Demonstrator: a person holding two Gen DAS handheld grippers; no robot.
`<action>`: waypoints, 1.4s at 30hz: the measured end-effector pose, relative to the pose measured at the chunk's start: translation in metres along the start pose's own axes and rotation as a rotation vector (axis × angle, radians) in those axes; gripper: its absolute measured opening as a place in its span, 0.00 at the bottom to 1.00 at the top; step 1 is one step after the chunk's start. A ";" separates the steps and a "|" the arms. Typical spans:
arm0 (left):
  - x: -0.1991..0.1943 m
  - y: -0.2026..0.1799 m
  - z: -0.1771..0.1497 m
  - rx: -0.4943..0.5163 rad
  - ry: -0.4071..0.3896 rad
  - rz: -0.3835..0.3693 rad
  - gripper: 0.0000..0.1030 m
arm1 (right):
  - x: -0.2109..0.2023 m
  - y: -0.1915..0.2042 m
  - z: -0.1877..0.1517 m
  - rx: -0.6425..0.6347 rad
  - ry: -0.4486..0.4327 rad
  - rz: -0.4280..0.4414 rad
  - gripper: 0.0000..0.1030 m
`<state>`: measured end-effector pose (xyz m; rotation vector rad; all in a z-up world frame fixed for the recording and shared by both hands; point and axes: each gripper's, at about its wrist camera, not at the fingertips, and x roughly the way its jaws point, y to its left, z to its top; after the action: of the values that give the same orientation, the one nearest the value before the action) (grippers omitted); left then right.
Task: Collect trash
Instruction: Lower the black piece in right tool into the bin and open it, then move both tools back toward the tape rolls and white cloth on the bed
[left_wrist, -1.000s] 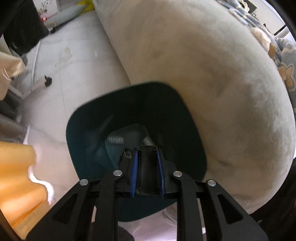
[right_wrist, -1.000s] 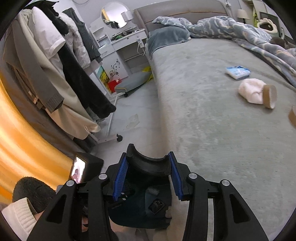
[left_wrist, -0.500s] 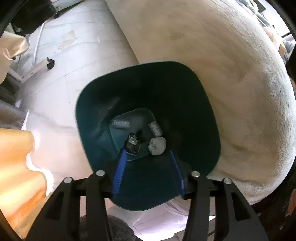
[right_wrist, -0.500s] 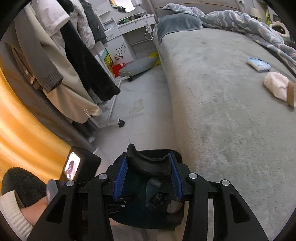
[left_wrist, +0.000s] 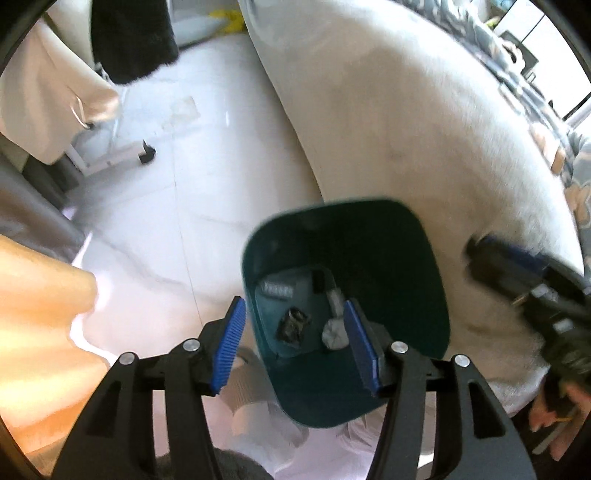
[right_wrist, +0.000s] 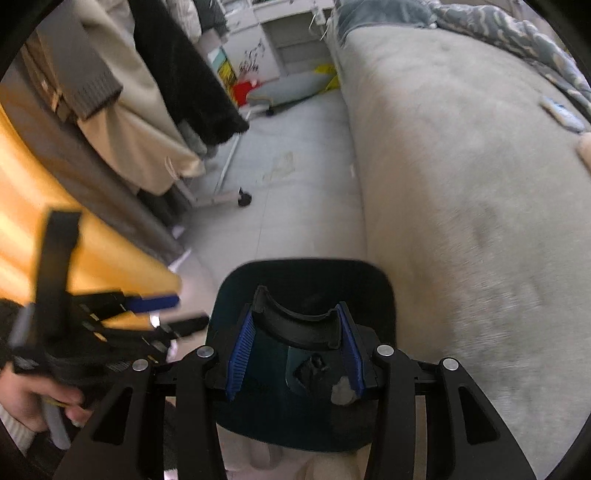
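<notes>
Trash is lying at the bottom of a dark teal bin that we are looking down into, on the pale tiled floor just beside the edge of a grey bed. Inside we are seeing a crumpled grey wad, a dark crumpled scrap next to it, and a small pale wrapper further in; the details are blurred.

We are holding the left claw above the bin with its blue-padded jaws standing apart. They have just been opening, and nothing is sitting between the pads; the scraps are showing through the gap, down in the bin.

We are holding the right claw over the same bin, and its jaws are gripping a curved black piece that is spanning from one blue pad to the other. Below it, the dark scrap and the grey wad are showing on the bin's floor.

In the right wrist view, the left claw is appearing at the left edge, blurred, with a hand around its handle. Coats are hanging along the left side, beside an orange curtain. A patterned blanket is lying on the far part of the bed.
</notes>
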<state>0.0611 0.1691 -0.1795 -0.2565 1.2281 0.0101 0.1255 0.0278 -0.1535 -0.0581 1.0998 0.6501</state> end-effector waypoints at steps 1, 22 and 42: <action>-0.007 0.002 0.001 -0.002 -0.025 0.005 0.55 | 0.004 0.001 -0.001 -0.004 0.012 -0.001 0.43; -0.094 -0.016 0.015 0.064 -0.425 -0.087 0.44 | 0.040 0.012 -0.016 -0.099 0.145 -0.001 0.58; -0.149 -0.067 0.033 0.115 -0.609 -0.213 0.44 | -0.045 0.017 -0.016 -0.202 -0.077 0.056 0.72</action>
<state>0.0507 0.1299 -0.0178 -0.2574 0.5898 -0.1562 0.0910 0.0150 -0.1185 -0.1749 0.9621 0.8058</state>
